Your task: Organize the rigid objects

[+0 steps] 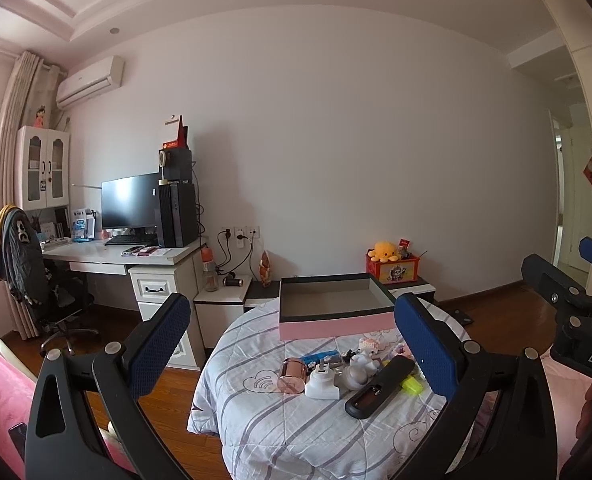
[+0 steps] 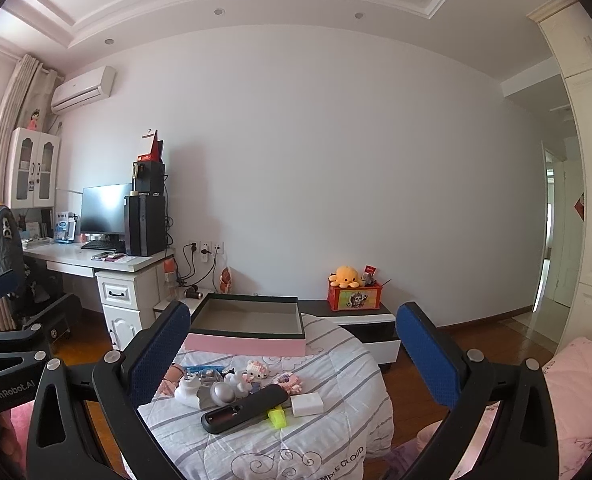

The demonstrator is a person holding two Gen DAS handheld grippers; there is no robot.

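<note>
Blue item [image 1: 321, 357] half hidden behind charger [image 1: 322, 380], small toys indistinct

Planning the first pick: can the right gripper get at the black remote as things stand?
Probably yes. The right gripper is open, and the remote lies at the pile's near edge with nothing on it.

Pink box [image 1: 336, 326] with dark rim; white quilt [image 1: 280, 412] with grey stripes; black remote [image 1: 380, 386]; neon-yellow highlighter [image 2: 277, 417]; yellow plush octopus [image 2: 346, 276], right of centre.
</note>
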